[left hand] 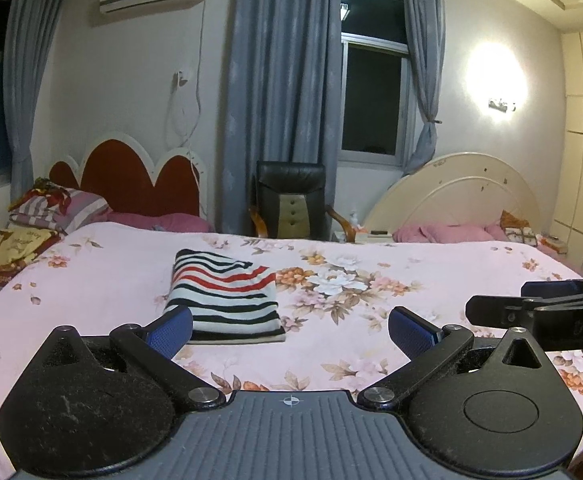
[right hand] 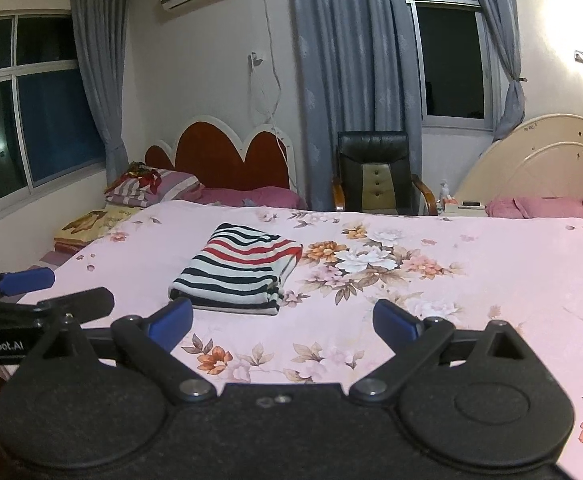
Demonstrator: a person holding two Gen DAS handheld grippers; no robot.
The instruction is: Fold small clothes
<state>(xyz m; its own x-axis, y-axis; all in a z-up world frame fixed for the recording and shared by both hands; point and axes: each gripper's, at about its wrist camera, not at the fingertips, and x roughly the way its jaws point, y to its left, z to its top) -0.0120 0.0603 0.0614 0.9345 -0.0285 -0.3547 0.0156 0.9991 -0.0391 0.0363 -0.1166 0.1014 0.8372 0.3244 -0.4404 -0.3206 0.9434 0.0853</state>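
A striped garment (left hand: 225, 296), white with black and red stripes, lies folded into a neat rectangle on the pink floral bed sheet (left hand: 371, 264). It also shows in the right wrist view (right hand: 239, 268). My left gripper (left hand: 290, 334) is open and empty, held just short of the garment's near edge. My right gripper (right hand: 283, 322) is open and empty, a little to the right of the garment's near edge. The right gripper's side shows at the right edge of the left wrist view (left hand: 539, 312). The left gripper's side shows at the left edge of the right wrist view (right hand: 23, 292).
Folded blankets and a striped pillow (left hand: 57, 206) lie at the far left by a red headboard (left hand: 131, 176). A black office chair (left hand: 291, 204) stands behind the bed. A cream headboard (left hand: 463, 192) and pink pillows (left hand: 447, 234) are at the far right.
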